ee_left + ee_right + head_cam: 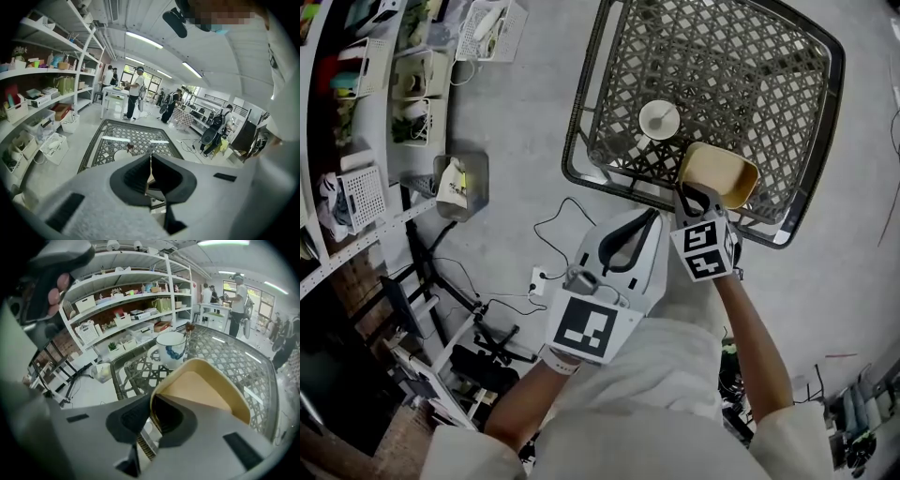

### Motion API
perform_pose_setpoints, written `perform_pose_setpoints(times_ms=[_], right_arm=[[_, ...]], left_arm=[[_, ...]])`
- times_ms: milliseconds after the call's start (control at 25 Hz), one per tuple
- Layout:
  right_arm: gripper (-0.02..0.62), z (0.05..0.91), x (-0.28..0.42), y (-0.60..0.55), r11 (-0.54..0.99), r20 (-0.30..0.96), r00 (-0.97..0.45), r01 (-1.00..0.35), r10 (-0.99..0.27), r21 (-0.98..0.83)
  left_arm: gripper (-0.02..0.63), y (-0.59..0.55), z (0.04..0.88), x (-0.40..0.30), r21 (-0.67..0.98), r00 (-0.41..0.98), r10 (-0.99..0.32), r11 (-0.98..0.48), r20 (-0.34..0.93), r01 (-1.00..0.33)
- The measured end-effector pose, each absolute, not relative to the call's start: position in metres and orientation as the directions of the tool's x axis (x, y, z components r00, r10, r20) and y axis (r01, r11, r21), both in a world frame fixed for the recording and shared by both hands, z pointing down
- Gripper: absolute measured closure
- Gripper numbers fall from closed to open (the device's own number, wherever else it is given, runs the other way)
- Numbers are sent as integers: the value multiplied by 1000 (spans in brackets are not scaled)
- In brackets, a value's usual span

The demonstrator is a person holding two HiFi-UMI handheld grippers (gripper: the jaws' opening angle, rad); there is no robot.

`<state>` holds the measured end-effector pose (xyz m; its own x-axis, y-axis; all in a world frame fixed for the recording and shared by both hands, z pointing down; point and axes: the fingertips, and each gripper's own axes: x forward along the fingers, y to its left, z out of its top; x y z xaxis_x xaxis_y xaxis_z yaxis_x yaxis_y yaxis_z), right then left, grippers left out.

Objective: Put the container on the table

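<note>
R gripper (694,199) clamped on rim of tan, rounded-square container (719,174); L gripper (651,219) jaws together.

A dark lattice-topped table (769,56) holds one white cup (659,119), standing upright

Long ceiling lamps (143,40) give bright, even light; shadows on the floor (525,122) are weak. The table (101,150) shows white streaks of glare. Both gripper views bend strongly and go black at the corners. The left gripper (150,159), near the lens, is soft.
</note>
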<state>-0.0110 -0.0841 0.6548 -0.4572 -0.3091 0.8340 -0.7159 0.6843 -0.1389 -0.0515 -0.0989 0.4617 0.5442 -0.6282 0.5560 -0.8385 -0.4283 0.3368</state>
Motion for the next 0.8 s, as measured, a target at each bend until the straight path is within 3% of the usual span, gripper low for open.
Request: perform_pose_setpoints(times_ms=[280, 800], right_arm=[[541, 674, -12, -84, 698, 875, -433, -696, -218, -171], [540, 655, -12, -88, 660, 842, -462, -729, -279, -181]], left_arm=[[577, -98, 465, -54, 335, 530, -635, -411, 562, -848], [577, -94, 457, -54, 331, 534, -641, -419, 552, -845]])
